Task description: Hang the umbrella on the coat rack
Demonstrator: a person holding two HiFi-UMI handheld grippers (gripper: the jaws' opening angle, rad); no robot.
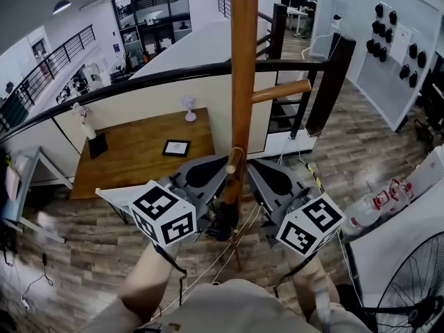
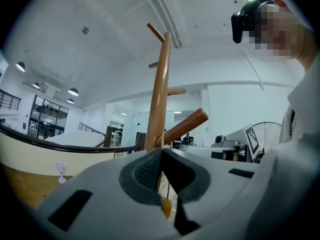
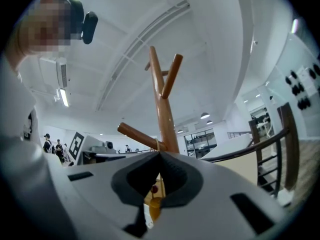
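The coat rack (image 1: 243, 82) stands on plank floor (image 1: 83, 248).

Coat rack (image 1: 243, 82): smooth varnished wood with a soft sheen. Left gripper (image 2: 161, 153) and right gripper (image 3: 160, 156): matt grey plastic, pads (image 2: 145, 171) dark and finely ribbed. Cord (image 2: 158, 179): thin, pale fibre. Floor (image 1: 104, 248): matt grained planks.

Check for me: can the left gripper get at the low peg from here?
Probably yes. The left gripper sits right beside the low peg, jaws shut on the cord looped over it; nothing stands between.
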